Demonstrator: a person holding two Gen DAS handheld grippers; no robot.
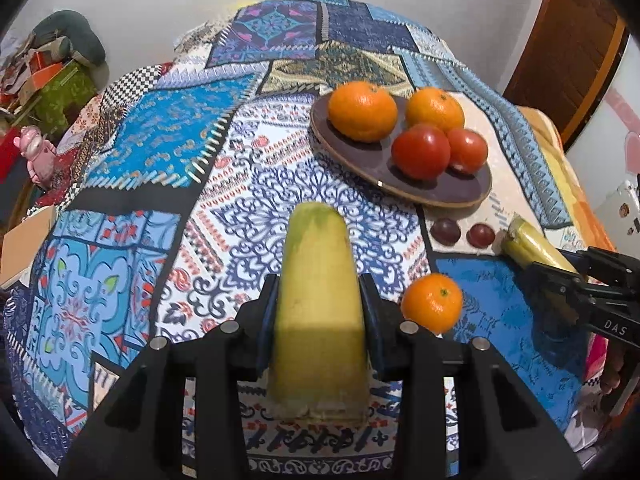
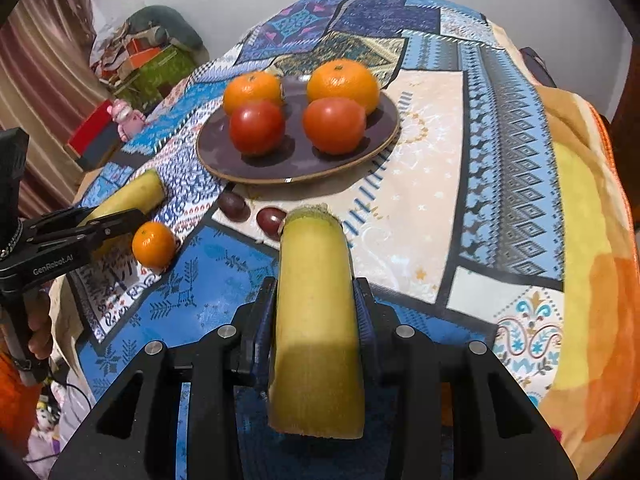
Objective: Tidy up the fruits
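Note:
My left gripper is shut on a yellow-green cut fruit piece that sticks forward between its blue pads. My right gripper is shut on a similar yellow piece. Both pieces hang a little above the cloth. Ahead lies a dark purple plate holding two oranges and two tomatoes. A loose small orange rests on the cloth between the grippers. Each view shows the other gripper at its edge with its piece.
Two dark round fruits lie on the cloth just in front of the plate. A patchwork tablecloth covers the table. A cardboard box sits at the left edge. Clutter and a pink toy stand beyond it.

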